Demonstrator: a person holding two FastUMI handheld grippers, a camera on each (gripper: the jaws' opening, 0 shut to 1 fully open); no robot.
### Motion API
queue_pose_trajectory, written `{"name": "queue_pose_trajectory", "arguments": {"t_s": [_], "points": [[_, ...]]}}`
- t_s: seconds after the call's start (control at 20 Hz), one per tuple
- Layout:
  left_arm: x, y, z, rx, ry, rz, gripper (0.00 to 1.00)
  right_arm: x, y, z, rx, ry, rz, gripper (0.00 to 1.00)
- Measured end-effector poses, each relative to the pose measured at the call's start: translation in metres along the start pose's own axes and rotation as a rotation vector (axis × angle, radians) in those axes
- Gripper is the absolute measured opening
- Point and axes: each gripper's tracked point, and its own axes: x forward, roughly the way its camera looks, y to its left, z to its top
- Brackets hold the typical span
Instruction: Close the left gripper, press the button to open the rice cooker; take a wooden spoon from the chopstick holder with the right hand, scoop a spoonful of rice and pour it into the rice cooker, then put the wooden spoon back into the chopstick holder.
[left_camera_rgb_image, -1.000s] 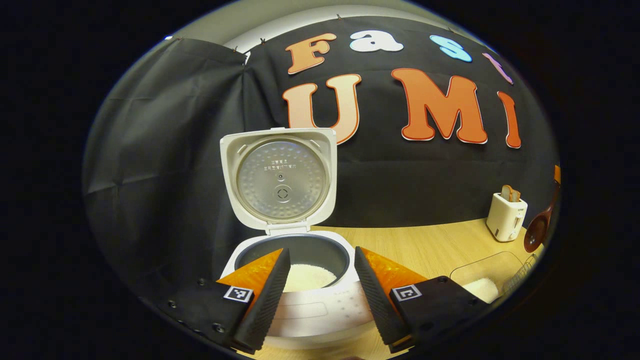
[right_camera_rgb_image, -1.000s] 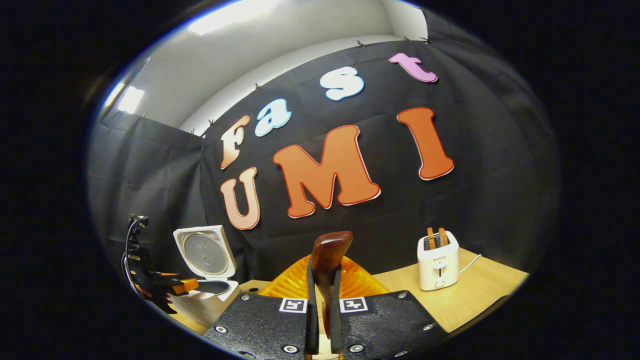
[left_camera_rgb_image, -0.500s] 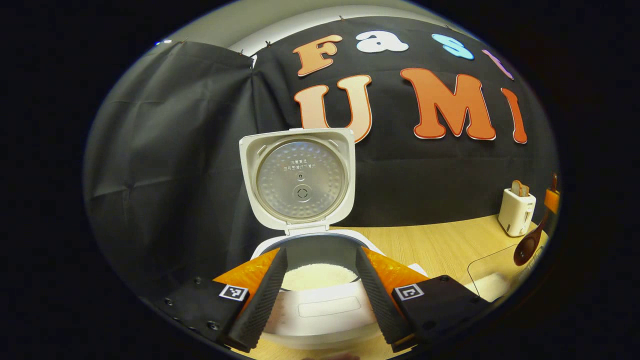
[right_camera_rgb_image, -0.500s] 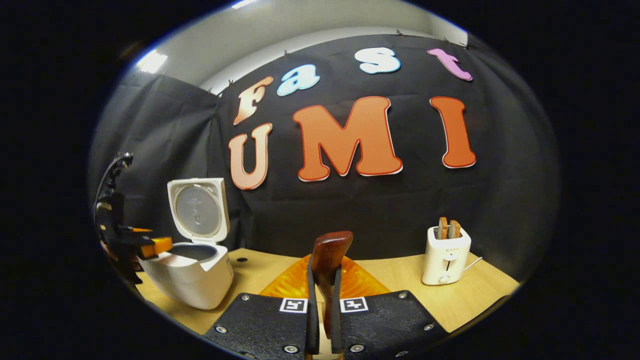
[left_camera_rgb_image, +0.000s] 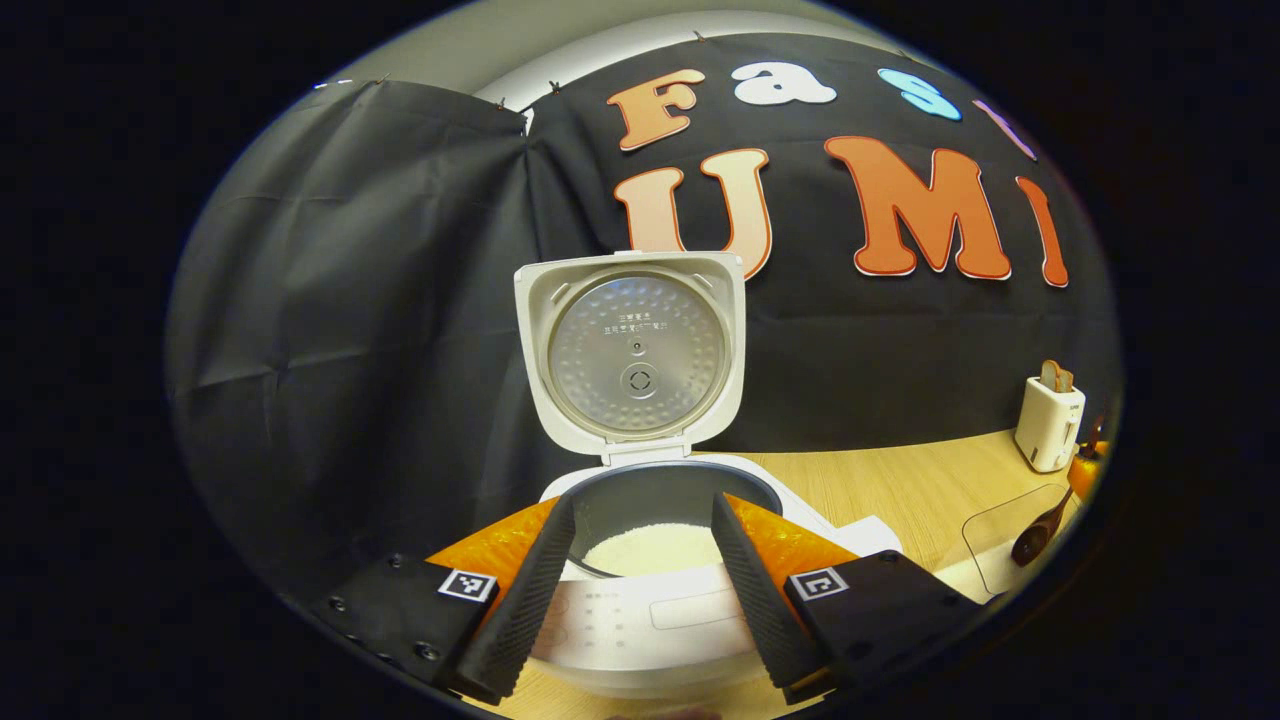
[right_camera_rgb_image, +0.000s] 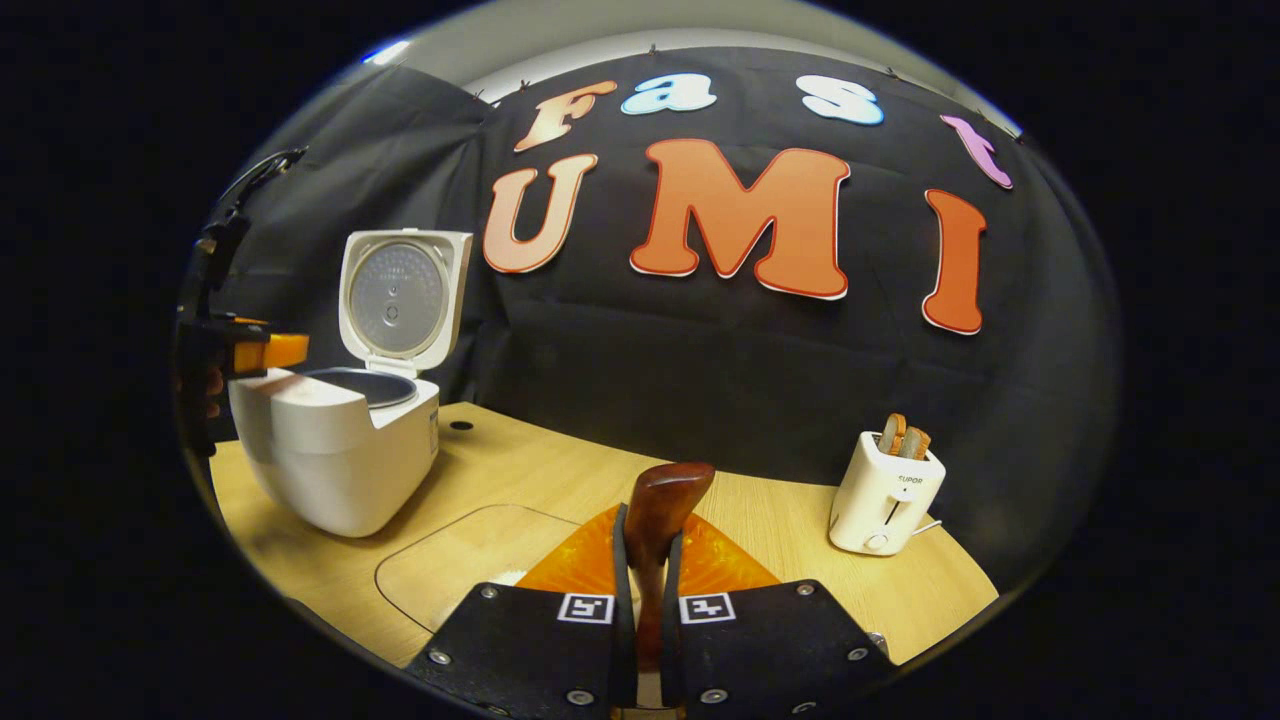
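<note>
- the rice cooker (left_camera_rgb_image: 650, 620) is white, its lid (left_camera_rgb_image: 632, 355) standing upright and open at the centre of the left gripper view, with a round dimpled metal plate on the inside; white rice (left_camera_rgb_image: 650, 548) lies in the dark inner pot.
- in the right gripper view the same rice cooker (right_camera_rgb_image: 335, 450) sits at the left of the frame on the table.
- the wooden spoon (right_camera_rgb_image: 662, 515) is dark reddish-brown and glossy, rising at the bottom centre of the right gripper view.
- the right gripper (right_camera_rgb_image: 640, 560) is clamped on the wooden spoon, both fingers pressing its sides.
- the left gripper (left_camera_rgb_image: 640, 560) has its fingers spread apart at the bottom of the left gripper view, the cooker's front just beyond them and the pot's opening framed between their tips.
- a clear container (right_camera_rgb_image: 455, 560) lies on the table at the lower left of the right gripper view, near the right gripper.
- the table (right_camera_rgb_image: 560, 480) is light wood; a white toaster (right_camera_rgb_image: 885, 490) with bread in it stands at the right, before the black cloth wall.
</note>
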Motion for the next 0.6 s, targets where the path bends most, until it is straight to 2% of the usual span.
{"name": "queue_pose_trajectory", "arguments": {"t_s": [0.2, 0.5, 0.6], "points": [[-0.003, 0.006, -0.002, -0.014, -0.003, 0.002, 0.90, -0.004, 0.015, -0.008, 0.027, 0.014, 0.010, 0.10], [-0.005, 0.013, -0.007, -0.038, -0.005, 0.000, 0.89, -0.006, 0.020, -0.013, 0.219, 0.028, -0.041, 0.10], [-0.005, 0.015, -0.010, -0.047, -0.001, -0.002, 0.89, -0.004, 0.026, -0.010, 0.338, 0.040, -0.013, 0.10]]}}
